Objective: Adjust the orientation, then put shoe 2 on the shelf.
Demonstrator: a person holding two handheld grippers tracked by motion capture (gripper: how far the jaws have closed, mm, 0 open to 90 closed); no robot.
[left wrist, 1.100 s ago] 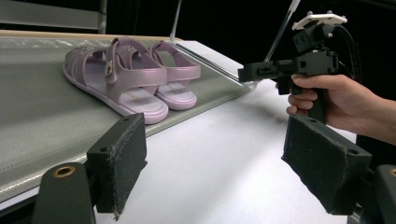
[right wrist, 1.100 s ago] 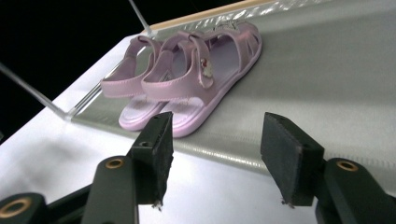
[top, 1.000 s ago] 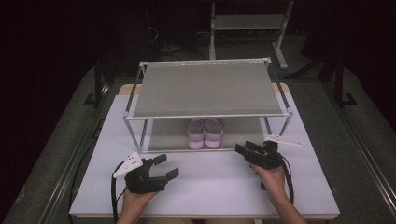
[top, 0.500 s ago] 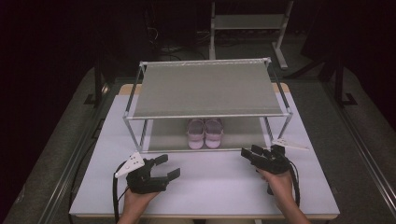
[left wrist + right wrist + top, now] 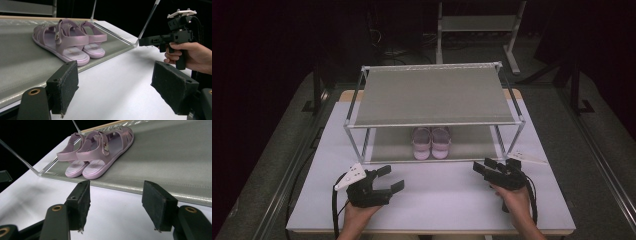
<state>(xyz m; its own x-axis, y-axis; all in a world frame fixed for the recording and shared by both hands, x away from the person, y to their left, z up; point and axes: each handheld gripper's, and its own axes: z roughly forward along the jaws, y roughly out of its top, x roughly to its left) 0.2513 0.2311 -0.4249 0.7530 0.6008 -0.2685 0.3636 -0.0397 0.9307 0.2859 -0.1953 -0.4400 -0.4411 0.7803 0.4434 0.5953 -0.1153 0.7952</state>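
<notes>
R claw (image 5: 486, 166) moved fwd, sandals (image 5: 431, 142) just beyond on shelf (image 5: 472, 145).

- A white table (image 5: 437, 200) stands in the middle of a dark room; it is the brightest thing, lit from above
- Grey carpeted floor (image 5: 607, 150) spreads to the left and right of the table; a dark rail (image 5: 282, 185) runs along the table's left side, another along its right
- Beyond the table's far edge stands a pale metal stand (image 5: 477, 25) with a grey shelf; cables (image 5: 397, 50) lie on the floor to the stand's left
- Past the stand everything is black; no wall or window can be made out
</notes>
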